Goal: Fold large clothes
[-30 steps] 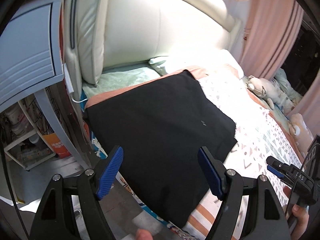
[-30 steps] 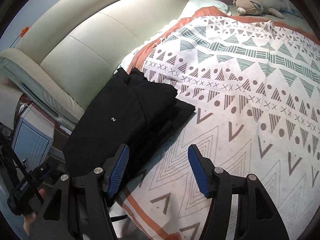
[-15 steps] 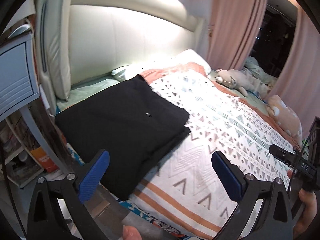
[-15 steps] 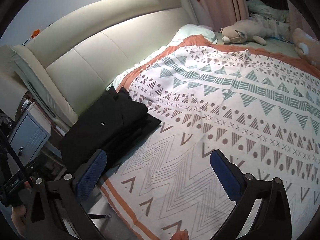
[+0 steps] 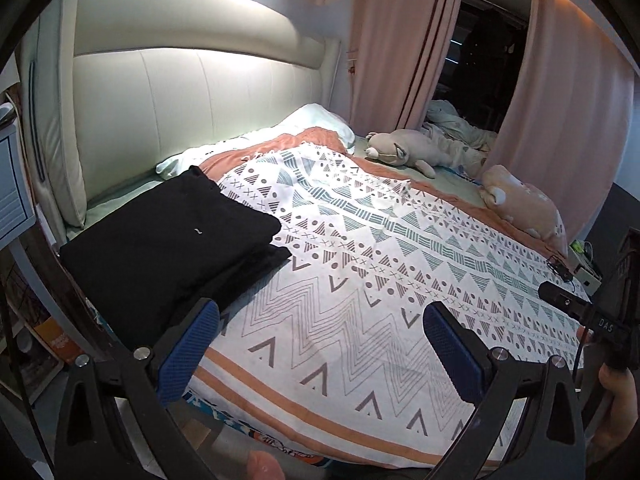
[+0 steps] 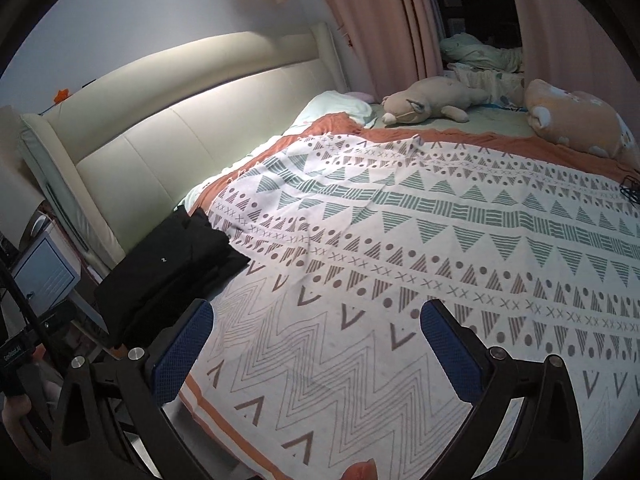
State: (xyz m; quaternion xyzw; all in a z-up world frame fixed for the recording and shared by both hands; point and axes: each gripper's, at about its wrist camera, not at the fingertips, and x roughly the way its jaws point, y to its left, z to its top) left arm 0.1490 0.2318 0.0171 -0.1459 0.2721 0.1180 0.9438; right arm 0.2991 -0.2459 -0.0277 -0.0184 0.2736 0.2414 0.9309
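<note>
A folded black garment (image 5: pixel 168 244) with a small white logo lies in a neat stack at the near left corner of the bed, close to the headboard; the right wrist view shows the black garment (image 6: pixel 168 272) at its left. My left gripper (image 5: pixel 320 340) is open, held back from the bed edge, with only patterned blanket between its blue pads. My right gripper (image 6: pixel 316 344) is open too, above the blanket's near edge and to the right of the garment. Neither touches the garment.
A white patterned blanket (image 5: pixel 380 280) with orange border covers the bed. A cream padded headboard (image 5: pixel 180 92) stands behind. Two plush toys (image 5: pixel 416 152) lie at the far side by pink curtains (image 5: pixel 400 40). A grey bedside cabinet (image 6: pixel 44 272) stands left of the bed.
Both grippers have opened wider and pulled back and up from the black garment, swinging right. The garment now lies farther off and to the left in both views.
</note>
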